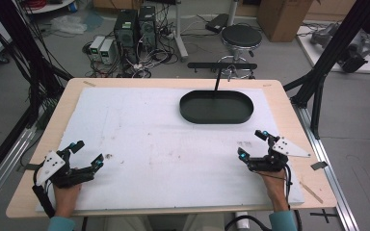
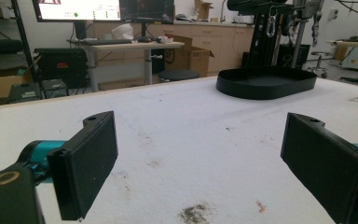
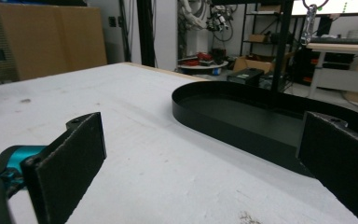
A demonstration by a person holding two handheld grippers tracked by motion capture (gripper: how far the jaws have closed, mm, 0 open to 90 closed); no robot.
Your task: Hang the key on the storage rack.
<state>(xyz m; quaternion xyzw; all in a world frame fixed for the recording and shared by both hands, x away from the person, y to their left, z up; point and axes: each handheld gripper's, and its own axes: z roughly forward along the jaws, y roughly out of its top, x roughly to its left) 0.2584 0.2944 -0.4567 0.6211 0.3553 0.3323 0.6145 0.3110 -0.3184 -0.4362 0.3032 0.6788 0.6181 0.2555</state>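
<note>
Tabletop (image 1: 125,83) of pale wood carries a white mat (image 1: 164,144), stained here and there, that covers most of it. On the mat's far right part stands a black oval tray (image 1: 217,108), the thing nearest both tools, well apart from the left one and nearer the right one. It is shallow, with a low upright rim running all round and a flat, bare floor; the finish is matte and dark throughout. It looks like thin sheet metal or hard plastic: likely stiff and fairly light, and not fragile, though the smooth wall could slip between flat pads. The best hold is probably across the rim, one jaw inside and one outside, on the near long side.

At the mat's near left corner the left hand-held gripper (image 1: 87,153) hangs just above the surface, jaws spread wide with nothing between them. The right hand-held gripper (image 1: 254,143), near the mat's right edge, is likewise spread wide and empty, pointed toward the tray.
</note>
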